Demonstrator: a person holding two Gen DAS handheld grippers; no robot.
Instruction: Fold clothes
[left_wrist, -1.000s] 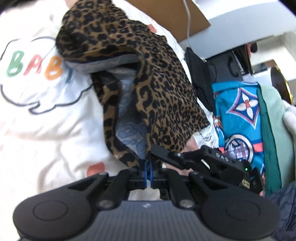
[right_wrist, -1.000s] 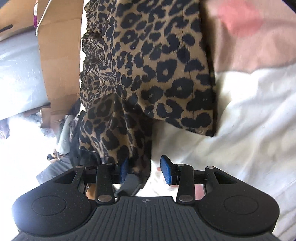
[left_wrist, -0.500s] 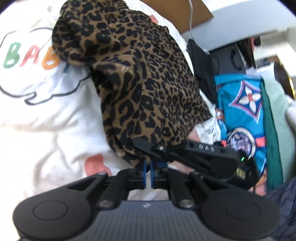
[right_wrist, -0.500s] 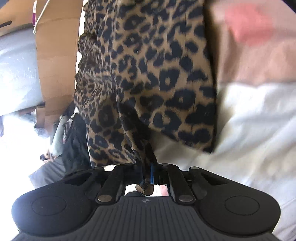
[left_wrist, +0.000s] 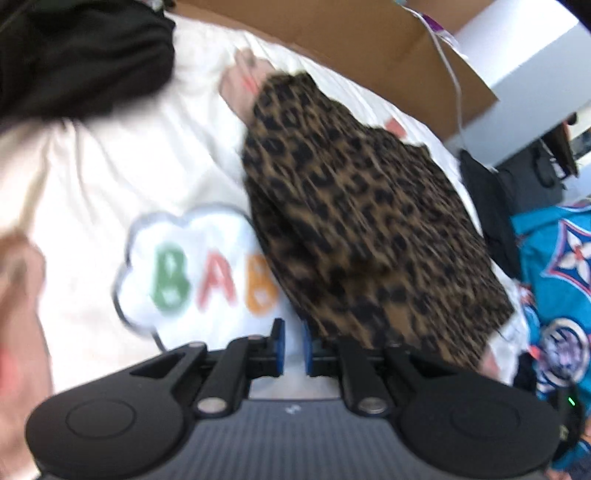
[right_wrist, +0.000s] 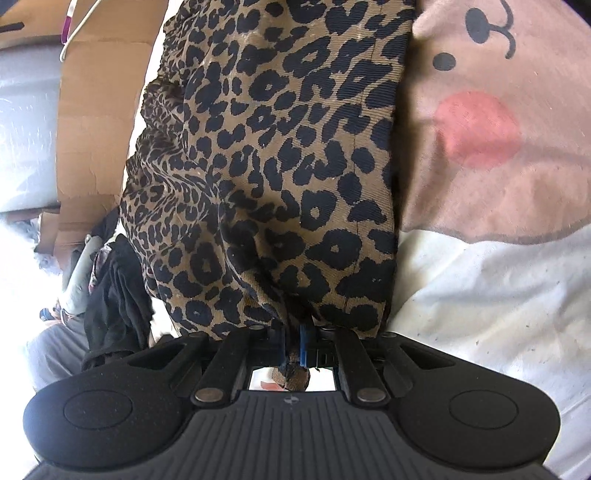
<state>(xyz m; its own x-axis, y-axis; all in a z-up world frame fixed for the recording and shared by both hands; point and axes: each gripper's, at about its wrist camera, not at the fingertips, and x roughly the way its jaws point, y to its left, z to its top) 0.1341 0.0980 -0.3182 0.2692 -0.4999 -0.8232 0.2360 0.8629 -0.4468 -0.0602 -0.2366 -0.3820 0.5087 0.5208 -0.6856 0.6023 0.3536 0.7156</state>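
A leopard-print garment (left_wrist: 362, 229) lies folded over on the white printed bedsheet (left_wrist: 92, 192). In the left wrist view my left gripper (left_wrist: 292, 347) sits just left of the garment's near edge, its jaws opening with a narrow gap and nothing between the blue pads. The picture there is blurred by motion. In the right wrist view the same leopard-print garment (right_wrist: 273, 155) fills the middle. My right gripper (right_wrist: 293, 345) is shut on the garment's near hem, and a bit of the cloth pokes out behind the pads.
A brown cardboard box (left_wrist: 332, 48) stands along the far side of the bed. A dark garment (left_wrist: 74, 48) lies at top left, and bright blue patterned clothes (left_wrist: 554, 288) are piled at right. Beside the bed, dark clothes (right_wrist: 114, 288) hang at the left.
My left gripper let go of the leopard garment and swung left, away from its edge. My right gripper shut on the near hem. The garment's pale lining, showing before, is now covered.
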